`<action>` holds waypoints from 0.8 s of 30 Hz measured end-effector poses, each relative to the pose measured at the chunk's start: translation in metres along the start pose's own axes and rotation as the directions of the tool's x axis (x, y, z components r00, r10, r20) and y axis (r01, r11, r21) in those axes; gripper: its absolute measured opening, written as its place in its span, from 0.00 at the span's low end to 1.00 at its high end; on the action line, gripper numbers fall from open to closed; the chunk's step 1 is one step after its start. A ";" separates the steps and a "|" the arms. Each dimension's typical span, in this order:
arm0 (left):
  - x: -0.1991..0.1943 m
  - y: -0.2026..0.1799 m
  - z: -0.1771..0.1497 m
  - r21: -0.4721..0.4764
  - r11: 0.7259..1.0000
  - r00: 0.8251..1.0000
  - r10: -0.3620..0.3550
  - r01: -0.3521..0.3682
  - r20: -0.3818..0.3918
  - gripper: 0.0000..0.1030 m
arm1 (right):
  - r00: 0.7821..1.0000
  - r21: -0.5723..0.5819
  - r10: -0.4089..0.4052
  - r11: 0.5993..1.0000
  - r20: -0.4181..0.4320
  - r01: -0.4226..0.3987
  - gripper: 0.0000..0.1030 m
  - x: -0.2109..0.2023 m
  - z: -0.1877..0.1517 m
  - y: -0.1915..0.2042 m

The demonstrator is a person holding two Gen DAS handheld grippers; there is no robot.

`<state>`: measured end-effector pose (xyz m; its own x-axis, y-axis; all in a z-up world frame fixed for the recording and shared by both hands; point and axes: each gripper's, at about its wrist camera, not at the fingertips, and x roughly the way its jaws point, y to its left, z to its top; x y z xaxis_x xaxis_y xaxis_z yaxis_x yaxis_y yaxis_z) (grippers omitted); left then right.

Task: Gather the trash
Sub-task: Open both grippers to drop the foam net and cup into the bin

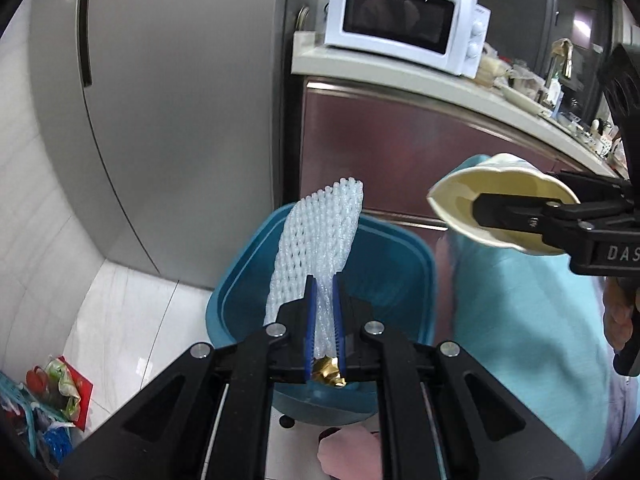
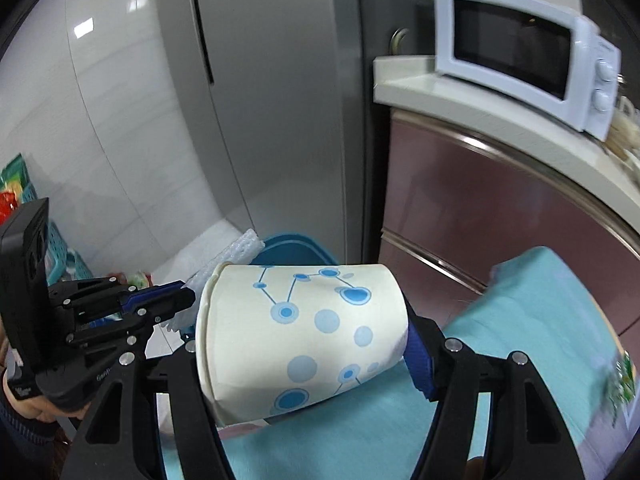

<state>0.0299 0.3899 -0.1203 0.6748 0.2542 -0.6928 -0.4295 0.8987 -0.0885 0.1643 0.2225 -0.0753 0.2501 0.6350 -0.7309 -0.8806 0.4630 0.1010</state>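
Item one: foam net sleeve [image 1: 320,236], white, open-mesh, flattened; long axis runs straight out along the fingers of the left gripper [image 1: 323,312], free end pointing away and upward over the blue bin [image 1: 404,276]. The blue-padded jaws are pressed together on its lower end; a crumpled gold scrap [image 1: 329,372] sits between them at the base. Item two: paper cup [image 2: 304,340], white with blue dots joined by lines, cream inside; lies on its side across the right gripper [image 2: 304,344], long axis crosswise to the fingers, mouth toward the left gripper, squeezed somewhat oval. The jaws stand wide and clamp it, one finger reaching inside the mouth. The cup hangs above a light turquoise cloth surface [image 2: 532,320], just beside the bin. Surroundings: grey refrigerator [image 1: 168,120] behind the bin; maroon cabinet [image 1: 400,148] under a pale counter [image 1: 400,76]; white microwave [image 1: 404,24] on the counter, with clutter farther along; colourful packages [image 1: 56,388] on the white floor. A hand [image 2: 36,408] grips the left gripper's handle.
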 end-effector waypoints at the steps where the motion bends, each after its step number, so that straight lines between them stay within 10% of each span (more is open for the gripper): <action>1: 0.006 0.003 -0.001 -0.005 1.000 1.000 -0.002 0.002 -0.009 0.08 | 1.000 -0.011 -0.001 1.000 -0.018 0.001 0.63 0.010 0.002 0.003; 17: 0.055 0.023 -0.017 -0.062 0.998 0.996 0.005 -0.011 -0.086 0.13 | 0.975 -0.066 0.012 0.997 -0.221 -0.028 0.65 0.089 0.011 0.022; 24: 0.057 0.019 -0.016 -0.063 0.998 0.997 0.013 -0.018 -0.080 0.43 | 0.971 -0.058 0.011 0.998 -0.239 -0.026 0.72 0.099 0.008 0.021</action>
<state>0.0503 0.4161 -0.1724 0.6189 0.2363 -0.7491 -0.4784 0.8698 -0.1209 0.1734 0.2999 -0.1403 0.1370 0.4743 -0.8696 -0.9087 0.4096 0.0802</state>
